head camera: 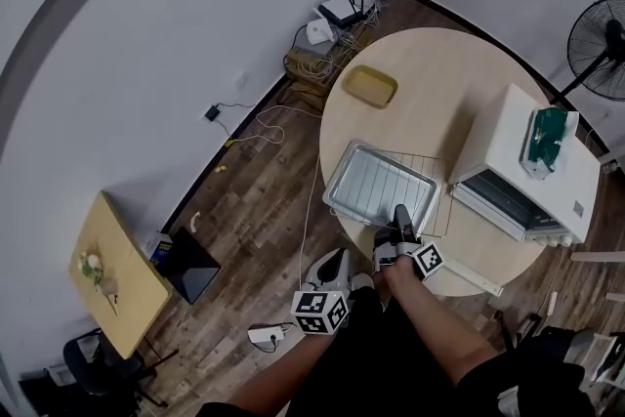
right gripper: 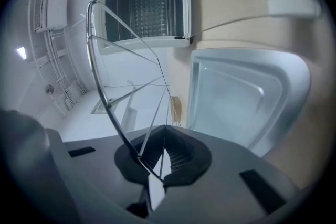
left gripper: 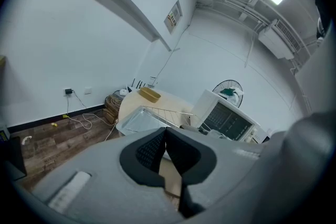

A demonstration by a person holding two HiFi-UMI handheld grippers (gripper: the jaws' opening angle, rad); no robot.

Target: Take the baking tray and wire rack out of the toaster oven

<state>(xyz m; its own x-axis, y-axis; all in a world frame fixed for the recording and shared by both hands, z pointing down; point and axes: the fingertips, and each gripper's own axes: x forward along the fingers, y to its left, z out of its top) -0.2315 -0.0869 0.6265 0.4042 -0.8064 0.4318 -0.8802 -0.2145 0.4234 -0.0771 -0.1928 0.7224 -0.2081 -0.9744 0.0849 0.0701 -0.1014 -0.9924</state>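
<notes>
A silver baking tray (head camera: 379, 184) lies on the round wooden table (head camera: 439, 88), near its front edge. The wire rack (head camera: 437, 173) stands tilted over the tray's right side. My right gripper (head camera: 401, 211) is shut on the rack's near edge. In the right gripper view the rack's rim (right gripper: 105, 97) runs into the closed right gripper (right gripper: 164, 132), with the tray (right gripper: 247, 97) on the right. The white toaster oven (head camera: 532, 161) has its door down and its cavity (right gripper: 147, 2) is bare. My left gripper (head camera: 337, 261) hangs shut and holds nothing just off the table edge; the left gripper (left gripper: 165, 132) looks at the tray (left gripper: 137, 119).
A yellow dish (head camera: 370, 86) sits at the table's far side. A green object (head camera: 545, 134) rests on the oven top. A fan (head camera: 601, 44) stands at the far right. Cables and a router (head camera: 339, 12) lie by the wall, and a small wooden desk (head camera: 112, 273) is at the left.
</notes>
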